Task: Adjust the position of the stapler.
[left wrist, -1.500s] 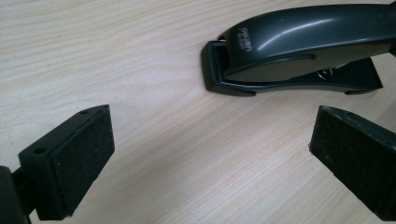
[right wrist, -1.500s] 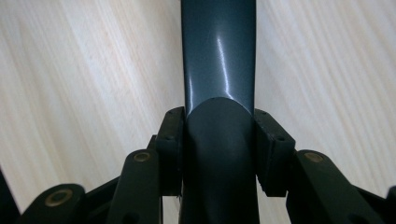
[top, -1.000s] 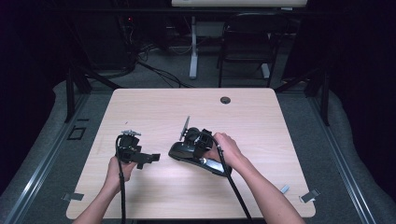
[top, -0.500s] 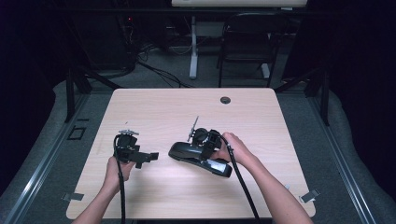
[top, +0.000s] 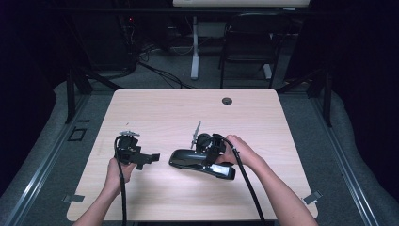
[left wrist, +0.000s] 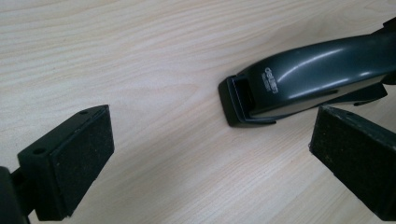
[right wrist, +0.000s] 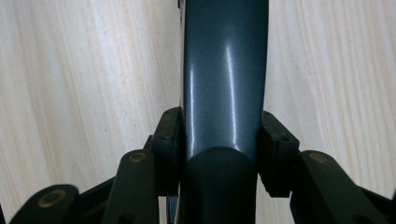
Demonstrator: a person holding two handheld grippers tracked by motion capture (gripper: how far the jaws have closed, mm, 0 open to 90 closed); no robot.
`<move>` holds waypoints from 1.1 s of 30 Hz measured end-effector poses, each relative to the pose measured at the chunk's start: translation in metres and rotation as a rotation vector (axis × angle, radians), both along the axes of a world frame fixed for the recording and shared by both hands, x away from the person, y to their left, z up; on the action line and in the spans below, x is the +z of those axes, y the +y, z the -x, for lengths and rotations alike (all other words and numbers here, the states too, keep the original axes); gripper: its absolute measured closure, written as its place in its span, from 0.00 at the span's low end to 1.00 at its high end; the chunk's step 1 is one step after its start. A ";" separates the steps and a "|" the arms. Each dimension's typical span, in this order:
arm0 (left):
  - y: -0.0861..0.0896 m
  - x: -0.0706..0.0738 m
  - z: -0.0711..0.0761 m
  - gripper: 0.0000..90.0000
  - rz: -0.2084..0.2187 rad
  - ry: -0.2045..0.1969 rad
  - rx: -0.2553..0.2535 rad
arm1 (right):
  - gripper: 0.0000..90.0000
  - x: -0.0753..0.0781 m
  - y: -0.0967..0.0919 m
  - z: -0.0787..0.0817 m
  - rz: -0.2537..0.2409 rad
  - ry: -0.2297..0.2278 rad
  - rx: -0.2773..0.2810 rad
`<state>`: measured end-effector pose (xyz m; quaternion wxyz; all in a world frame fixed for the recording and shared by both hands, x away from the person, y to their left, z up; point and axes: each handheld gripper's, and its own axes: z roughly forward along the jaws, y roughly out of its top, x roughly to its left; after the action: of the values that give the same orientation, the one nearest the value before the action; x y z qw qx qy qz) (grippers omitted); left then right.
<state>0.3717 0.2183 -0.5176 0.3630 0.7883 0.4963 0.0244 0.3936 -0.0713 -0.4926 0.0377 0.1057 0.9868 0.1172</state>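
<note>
The right gripper [top: 209, 151] sits nearest the person, its jaws having just closed from both sides onto the dark grey-black glossy plastic stapler [top: 201, 164], whose body fills the gap between the pads [right wrist: 170, 149]. The stapler lies flat on the pale wooden table [top: 188, 113], near its front middle. It looks rigid and fairly heavy, with a slick, rounded top, so a grip across the flat flanks at mid-length seems safest; the smooth shell could slide. Beside it, the left gripper [top: 141, 159] hangs with jaws wide and empty, facing the stapler's nose [left wrist: 236, 105].
</note>
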 end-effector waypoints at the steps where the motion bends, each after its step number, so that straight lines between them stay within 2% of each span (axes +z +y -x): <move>1: 0.000 0.000 0.000 0.00 0.000 0.002 -0.002 | 0.64 0.000 0.000 0.001 0.004 0.002 0.022; 3: -0.001 -0.001 0.000 0.00 -0.001 0.003 -0.007 | 0.64 0.001 -0.001 0.003 0.019 -0.001 0.055; 6: -0.001 -0.001 0.000 0.00 0.000 0.006 -0.011 | 0.64 0.000 -0.003 0.006 0.000 0.005 0.077; 9: -0.001 0.000 0.000 0.00 0.002 0.001 -0.012 | 0.64 0.001 -0.005 0.007 0.009 0.006 0.115; 15: -0.001 -0.001 0.000 0.00 0.006 0.003 -0.013 | 0.64 0.000 -0.011 0.010 -0.007 0.020 0.138; 17: 0.000 0.000 0.001 0.00 0.027 -0.005 -0.016 | 0.65 -0.002 -0.015 0.012 -0.025 0.041 0.143; 20: 0.000 0.000 0.001 0.00 0.024 -0.003 -0.019 | 0.65 -0.002 -0.020 0.014 -0.035 0.052 0.158; 30: -0.003 -0.002 0.001 0.00 0.020 -0.007 -0.025 | 0.64 -0.003 -0.024 0.019 -0.050 0.044 0.135; 33: -0.004 0.000 0.002 0.00 0.024 -0.017 -0.024 | 0.61 -0.004 -0.025 0.023 -0.069 0.029 0.074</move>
<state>0.3698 0.2146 -0.5180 0.3768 0.7896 0.4839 0.0205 0.3706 -0.0964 -0.4961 0.0154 0.0718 0.9858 0.1510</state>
